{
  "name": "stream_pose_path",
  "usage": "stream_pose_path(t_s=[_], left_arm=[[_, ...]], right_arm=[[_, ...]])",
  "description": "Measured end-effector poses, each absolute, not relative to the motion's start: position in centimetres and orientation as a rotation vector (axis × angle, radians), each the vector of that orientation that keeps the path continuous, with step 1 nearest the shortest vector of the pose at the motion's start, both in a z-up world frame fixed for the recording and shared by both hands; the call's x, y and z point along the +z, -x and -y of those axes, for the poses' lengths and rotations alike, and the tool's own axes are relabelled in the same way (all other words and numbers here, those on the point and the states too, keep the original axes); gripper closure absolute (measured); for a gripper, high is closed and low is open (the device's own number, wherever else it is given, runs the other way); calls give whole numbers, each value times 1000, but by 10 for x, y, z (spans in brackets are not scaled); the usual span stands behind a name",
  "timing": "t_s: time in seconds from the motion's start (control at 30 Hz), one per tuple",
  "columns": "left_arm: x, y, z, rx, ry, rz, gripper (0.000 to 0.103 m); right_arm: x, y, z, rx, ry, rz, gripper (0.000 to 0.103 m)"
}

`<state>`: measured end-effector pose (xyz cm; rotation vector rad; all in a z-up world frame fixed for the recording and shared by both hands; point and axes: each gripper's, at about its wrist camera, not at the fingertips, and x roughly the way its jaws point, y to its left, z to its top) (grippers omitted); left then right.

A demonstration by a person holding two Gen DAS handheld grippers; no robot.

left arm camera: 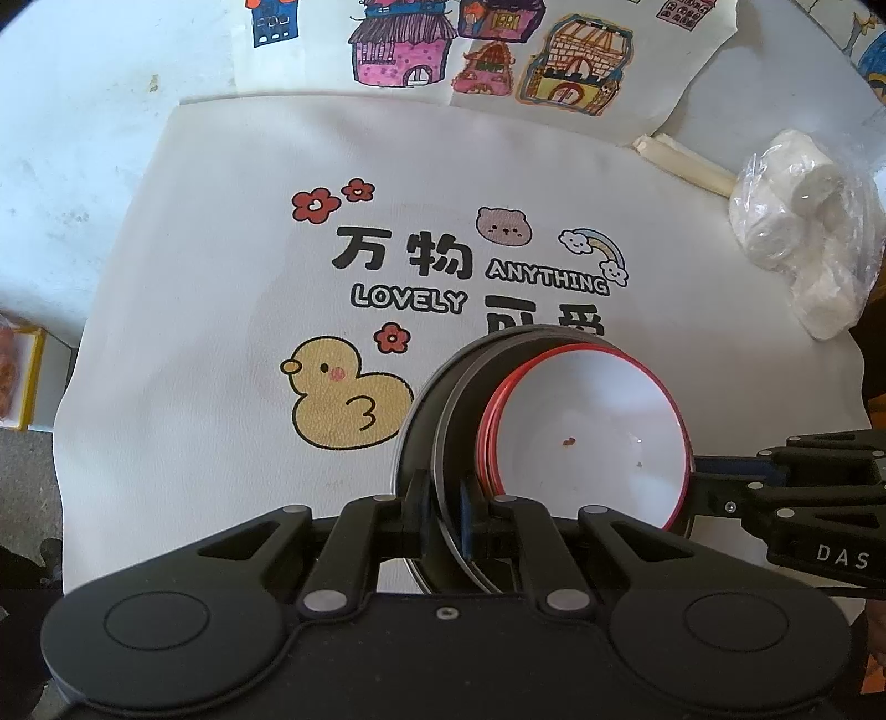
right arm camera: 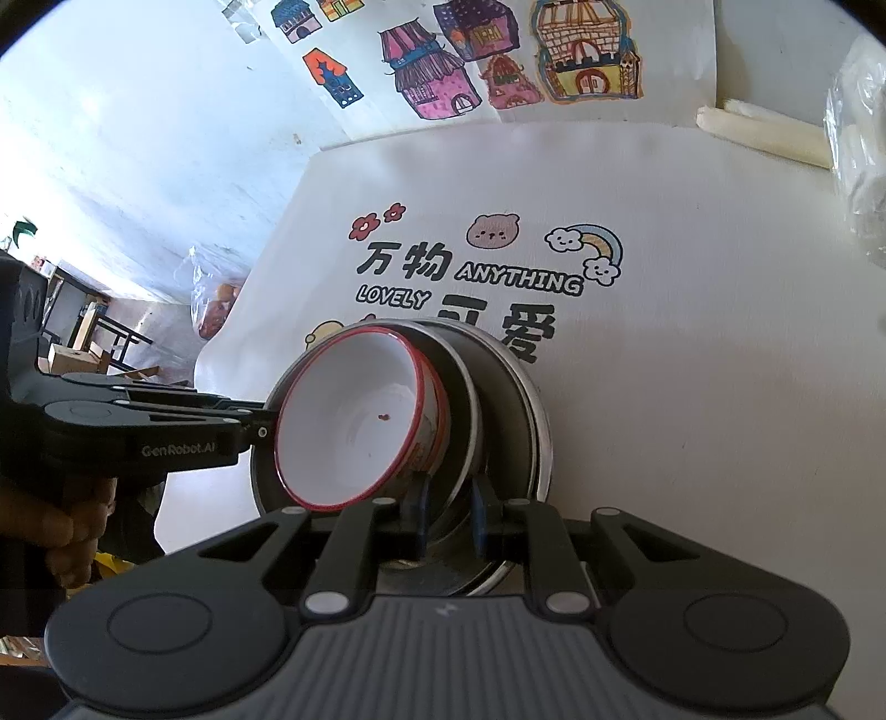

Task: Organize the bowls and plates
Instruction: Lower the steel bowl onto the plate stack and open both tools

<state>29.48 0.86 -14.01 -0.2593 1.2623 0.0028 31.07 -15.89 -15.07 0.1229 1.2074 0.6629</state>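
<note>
A stack of dishes is held tilted above the white printed cloth: red-rimmed white bowls nested inside dark metal plates. My left gripper is shut on the near rim of the metal plates. My right gripper is shut on the opposite rim of the same stack, where the bowls and metal plates also show. Each gripper shows in the other's view, at the stack's side.
A clear bag of white rolls lies at the cloth's right edge. A cream folded item lies behind it. House drawings lie at the back. Shelves and boxes stand off the table's left.
</note>
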Motion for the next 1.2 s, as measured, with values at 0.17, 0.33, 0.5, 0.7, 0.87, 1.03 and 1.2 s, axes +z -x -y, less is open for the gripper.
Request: stream_pose_path(t_s=[0.17,0.33,0.5,0.7,0.87,1.03,1.2], left_arm=[[-143,-295,-7,6,260,-1271,93],[-143,-297,-6,7,258,-1271,93],[-141,-298,-4,9,239,-1273,93],[-139,-299,-1,17,212,-1265,93],[-139,-299,1,32,190,-1264,89],[-138,-298,2,50,173,-1263,84],[-137,-298,4,83,133,-1264,73]], right_arm=[[-152,-311,161,664,-127,-1213,84],[-153,-311,162,664,-130,-1213,84],[-153,-312,164,671,-136,-1215,83],[-152,-311,164,677,-130,-1212,83],[-151,-312,166,680,-136,-1213,79],[-152,-312,170,674,-150,-1213,72],[-151,-311,174,673,-150,-1207,65]])
